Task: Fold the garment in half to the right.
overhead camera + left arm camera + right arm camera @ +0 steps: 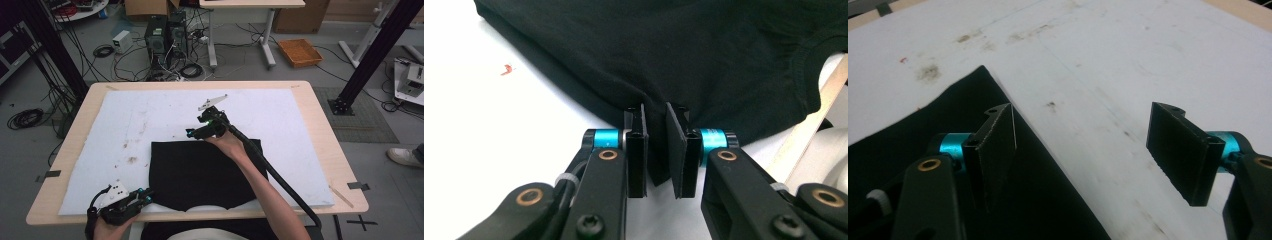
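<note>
A black shirt lies folded flat on the white mat, its collar toward the table's near edge. At the shirt's near left corner my left gripper is shut on a pinch of the fabric. In the left gripper view the cloth bunches up between the pads of that gripper. My right gripper hovers open at the shirt's far edge. In the right gripper view its one jaw stands over the black cloth and the other over bare mat.
The mat carries brown stains left of the shirt. The wooden table shows as a rim around the mat. Beyond it on the floor are computer towers, cables, an orange basket and black frame posts.
</note>
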`<state>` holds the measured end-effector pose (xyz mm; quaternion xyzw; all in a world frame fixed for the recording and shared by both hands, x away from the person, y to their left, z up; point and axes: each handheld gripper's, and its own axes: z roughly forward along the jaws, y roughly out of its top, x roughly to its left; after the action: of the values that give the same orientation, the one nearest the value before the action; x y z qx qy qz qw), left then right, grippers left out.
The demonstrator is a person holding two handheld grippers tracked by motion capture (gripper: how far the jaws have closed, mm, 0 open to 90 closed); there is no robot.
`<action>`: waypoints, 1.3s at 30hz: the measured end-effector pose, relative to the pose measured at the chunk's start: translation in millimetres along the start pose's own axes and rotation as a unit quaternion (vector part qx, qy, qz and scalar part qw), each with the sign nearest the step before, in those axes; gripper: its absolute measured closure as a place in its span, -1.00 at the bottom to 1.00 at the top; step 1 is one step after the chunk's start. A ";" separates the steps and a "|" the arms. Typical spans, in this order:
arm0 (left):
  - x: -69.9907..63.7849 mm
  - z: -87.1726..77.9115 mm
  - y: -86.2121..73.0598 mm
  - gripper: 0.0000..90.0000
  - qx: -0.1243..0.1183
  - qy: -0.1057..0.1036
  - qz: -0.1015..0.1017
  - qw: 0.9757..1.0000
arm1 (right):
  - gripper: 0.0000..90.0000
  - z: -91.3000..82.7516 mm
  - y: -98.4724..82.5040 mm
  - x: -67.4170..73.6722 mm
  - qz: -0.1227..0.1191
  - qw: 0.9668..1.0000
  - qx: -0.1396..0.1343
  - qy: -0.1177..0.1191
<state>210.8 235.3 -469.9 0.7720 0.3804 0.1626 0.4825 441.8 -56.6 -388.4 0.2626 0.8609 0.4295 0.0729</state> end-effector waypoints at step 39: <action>-1.4 -0.3 -1.1 0.75 -0.003 0.005 0.006 1.000 | -0.10 113.0 30.5 65.8 -0.078 0.991 0.079 0.075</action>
<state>209.2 234.7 -470.5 0.7719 0.3778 0.1700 0.4822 437.4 71.5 -428.2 0.1662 0.9131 0.3717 0.0205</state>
